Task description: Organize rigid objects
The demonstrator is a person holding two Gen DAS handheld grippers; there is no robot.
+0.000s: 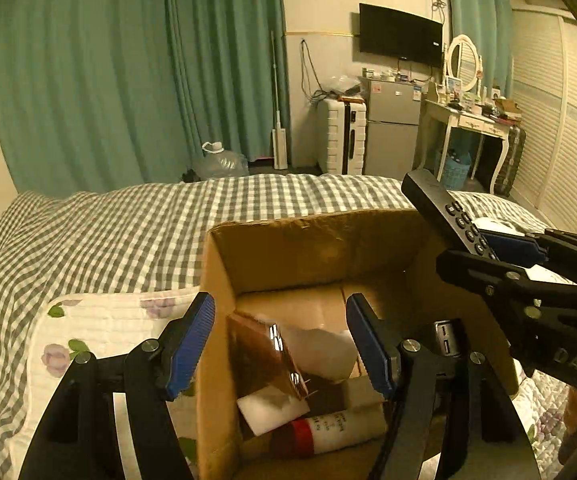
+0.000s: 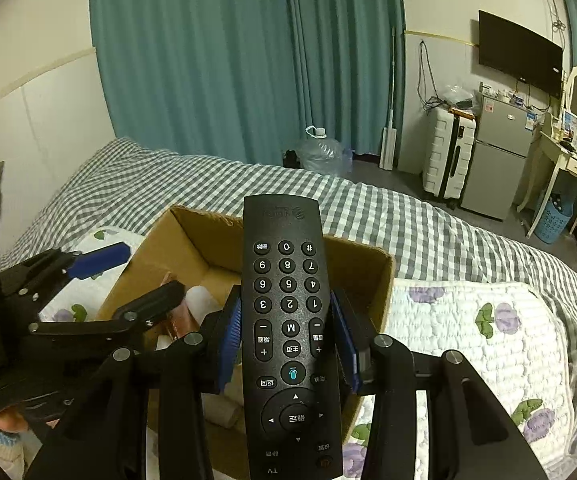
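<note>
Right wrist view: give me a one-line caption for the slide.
Right gripper holds a black remote over an open cardboard box on the checked bed, left gripper alongside.

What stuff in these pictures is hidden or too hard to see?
- Box bottom, left wrist view: things piled inside cover it.
- Tube label, left wrist view: too small and blurred to read.
- Remote lower end, right wrist view: cut off by the picture's edge.
- Dressing table clutter, left wrist view: too small.
</note>
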